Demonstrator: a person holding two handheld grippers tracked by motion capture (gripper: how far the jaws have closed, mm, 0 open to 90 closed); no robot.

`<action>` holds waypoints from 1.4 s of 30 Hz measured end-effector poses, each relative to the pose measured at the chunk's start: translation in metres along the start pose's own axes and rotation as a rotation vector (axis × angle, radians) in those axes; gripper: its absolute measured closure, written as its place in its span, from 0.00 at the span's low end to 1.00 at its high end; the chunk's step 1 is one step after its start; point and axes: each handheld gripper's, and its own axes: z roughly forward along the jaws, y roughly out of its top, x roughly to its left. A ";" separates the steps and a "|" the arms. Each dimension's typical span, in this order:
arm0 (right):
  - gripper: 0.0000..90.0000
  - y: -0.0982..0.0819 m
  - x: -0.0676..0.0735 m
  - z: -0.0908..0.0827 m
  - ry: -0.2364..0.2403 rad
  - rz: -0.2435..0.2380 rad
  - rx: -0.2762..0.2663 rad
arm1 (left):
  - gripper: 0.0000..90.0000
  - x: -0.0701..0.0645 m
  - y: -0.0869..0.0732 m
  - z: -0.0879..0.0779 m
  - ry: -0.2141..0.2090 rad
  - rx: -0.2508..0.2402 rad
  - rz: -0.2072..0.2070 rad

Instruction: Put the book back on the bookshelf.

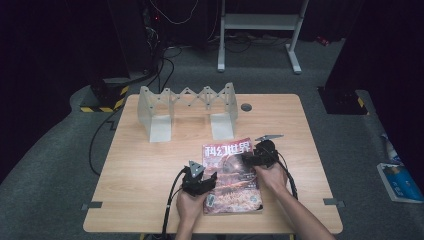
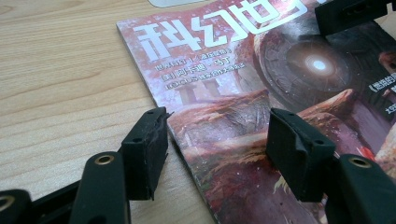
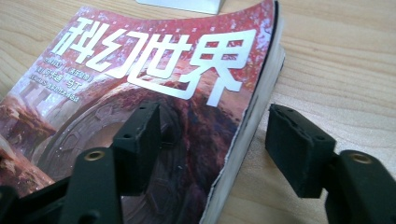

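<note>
Table: a pale wood table [image 1: 150, 165] carries everything; a translucent expanding bookstand [image 1: 187, 107] stands open along its far half, well apart from the hands.
Magazine: a thick magazine [image 1: 231, 176] with a red cover and white title lies flat and closed near the front edge, between the two hands, just in front of the stand's right foot.
Left gripper: the left gripper [image 2: 215, 140] sits low at the spine edge, jaws spread wide and gripping nothing; one jaw is over bare wood, the other over the cover, so the spine runs between them.
Right gripper: the right gripper [image 3: 212, 144] straddles the page edge the same way, jaws wide apart and empty.
Likely step: judging by the poses, both are set to lift the magazine by its two long edges.
How to do it well: slide each outer jaw under its edge before closing, bite the full thickness rather than the cover alone, and close both sides together.
Risk: the curled page edge may fan open or slip if pinched shallowly.
</note>
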 end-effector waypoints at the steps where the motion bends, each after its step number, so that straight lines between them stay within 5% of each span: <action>1: 0.39 0.000 -0.002 0.001 0.008 0.012 0.004 | 0.43 0.000 0.000 0.000 0.000 0.000 0.001; 24: 0.43 0.000 0.001 0.004 0.024 0.010 0.022 | 0.44 -0.001 0.000 0.001 -0.004 -0.007 0.006; 42: 0.62 0.001 0.007 -0.014 0.048 -0.037 -0.014 | 0.44 -0.002 0.000 0.001 0.001 -0.007 0.008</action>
